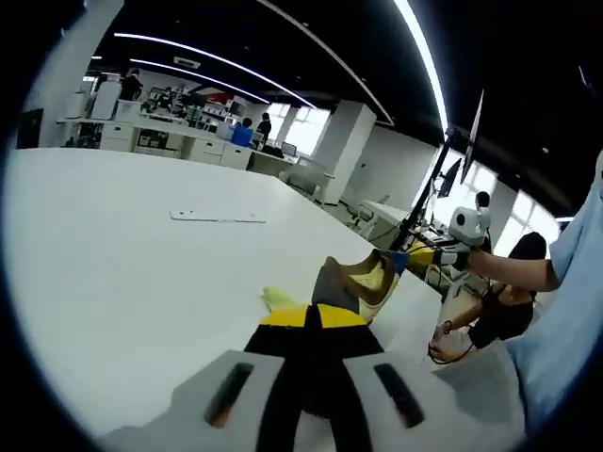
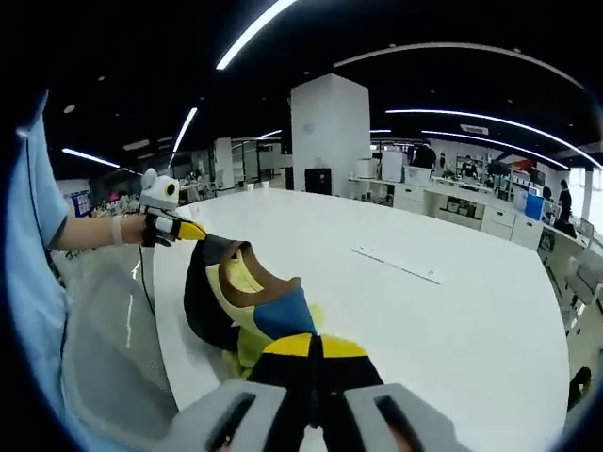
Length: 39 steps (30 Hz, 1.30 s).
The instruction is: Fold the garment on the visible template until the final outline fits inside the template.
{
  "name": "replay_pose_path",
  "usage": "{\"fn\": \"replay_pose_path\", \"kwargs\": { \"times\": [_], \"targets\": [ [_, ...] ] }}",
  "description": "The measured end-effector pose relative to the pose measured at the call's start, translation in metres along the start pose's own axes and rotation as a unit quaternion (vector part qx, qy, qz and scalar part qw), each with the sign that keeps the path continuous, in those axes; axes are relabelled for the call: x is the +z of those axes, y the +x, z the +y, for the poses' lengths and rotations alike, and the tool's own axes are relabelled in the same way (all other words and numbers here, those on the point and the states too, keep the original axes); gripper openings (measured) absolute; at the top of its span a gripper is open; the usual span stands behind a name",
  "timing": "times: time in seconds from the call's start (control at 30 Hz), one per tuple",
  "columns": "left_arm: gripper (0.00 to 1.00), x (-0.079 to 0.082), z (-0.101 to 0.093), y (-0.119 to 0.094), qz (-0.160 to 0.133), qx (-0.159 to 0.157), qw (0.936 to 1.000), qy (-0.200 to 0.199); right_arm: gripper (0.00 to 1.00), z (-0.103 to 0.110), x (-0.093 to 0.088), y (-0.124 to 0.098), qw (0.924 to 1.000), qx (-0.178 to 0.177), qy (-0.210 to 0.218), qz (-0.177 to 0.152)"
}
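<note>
A small garment (image 1: 358, 278) in grey, yellow, brown and blue hangs stretched between both grippers, just above the white table (image 1: 122, 273). My left gripper (image 1: 314, 315) is shut on one end of it. The right gripper (image 1: 407, 254), held by a hand, pinches the far end. In the right gripper view the garment (image 2: 240, 287) droops towards the table (image 2: 452, 320). There my right gripper (image 2: 313, 344) is shut on its blue and yellow end, and the left gripper (image 2: 193, 231) holds the dark corner. A thin pale strip (image 1: 217, 217) (image 2: 396, 265) lies flat further out on the table.
The table edge (image 2: 165, 330) runs close beside the garment, with the person's light blue sleeve (image 2: 28, 245) beyond it. A white column (image 2: 328, 132) and office desks (image 1: 160, 132) with people stand far behind. Another person (image 1: 504, 301) sits past the table edge.
</note>
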<state>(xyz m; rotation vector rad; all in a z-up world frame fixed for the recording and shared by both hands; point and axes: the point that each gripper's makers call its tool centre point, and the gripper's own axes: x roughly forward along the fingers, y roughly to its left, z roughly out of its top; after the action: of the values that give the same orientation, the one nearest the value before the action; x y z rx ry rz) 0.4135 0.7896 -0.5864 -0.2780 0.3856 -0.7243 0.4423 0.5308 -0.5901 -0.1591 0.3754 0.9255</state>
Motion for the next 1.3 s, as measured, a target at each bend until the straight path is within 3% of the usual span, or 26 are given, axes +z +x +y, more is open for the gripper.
{"fn": "replay_pose_path", "kwargs": {
  "times": [0.2,0.5,0.67,0.9,1.1,1.2,1.3],
  "targets": [
    [0.00,0.029,-0.005,-0.002,-0.017,0.006,0.9997,0.013,0.00,-0.004,0.032,-0.009,0.9989,-0.016,-0.014,-0.043],
    [0.00,0.092,-0.024,-0.012,-0.067,0.005,0.9968,0.045,0.00,-0.005,0.093,-0.031,0.9916,-0.033,-0.039,-0.119],
    [0.00,0.108,-0.032,-0.018,-0.078,0.004,0.9956,0.053,0.00,-0.001,0.114,-0.041,0.9877,-0.032,-0.042,-0.147],
    [0.00,0.140,-0.051,-0.033,-0.123,-0.015,0.9909,0.053,0.00,0.009,0.145,-0.055,0.9823,-0.028,-0.065,-0.174],
    [0.00,0.168,-0.056,-0.049,-0.160,-0.031,0.9853,0.051,0.00,0.015,0.175,-0.066,0.9756,-0.019,-0.072,-0.206],
    [0.00,0.175,-0.055,-0.051,-0.169,-0.029,0.9832,0.061,0.00,0.017,0.185,-0.066,0.9731,-0.013,-0.078,-0.216],
    [0.00,0.174,-0.047,-0.045,-0.165,-0.024,0.9843,0.059,0.00,0.009,0.181,-0.057,0.9747,-0.014,-0.078,-0.209]
  ]
}}
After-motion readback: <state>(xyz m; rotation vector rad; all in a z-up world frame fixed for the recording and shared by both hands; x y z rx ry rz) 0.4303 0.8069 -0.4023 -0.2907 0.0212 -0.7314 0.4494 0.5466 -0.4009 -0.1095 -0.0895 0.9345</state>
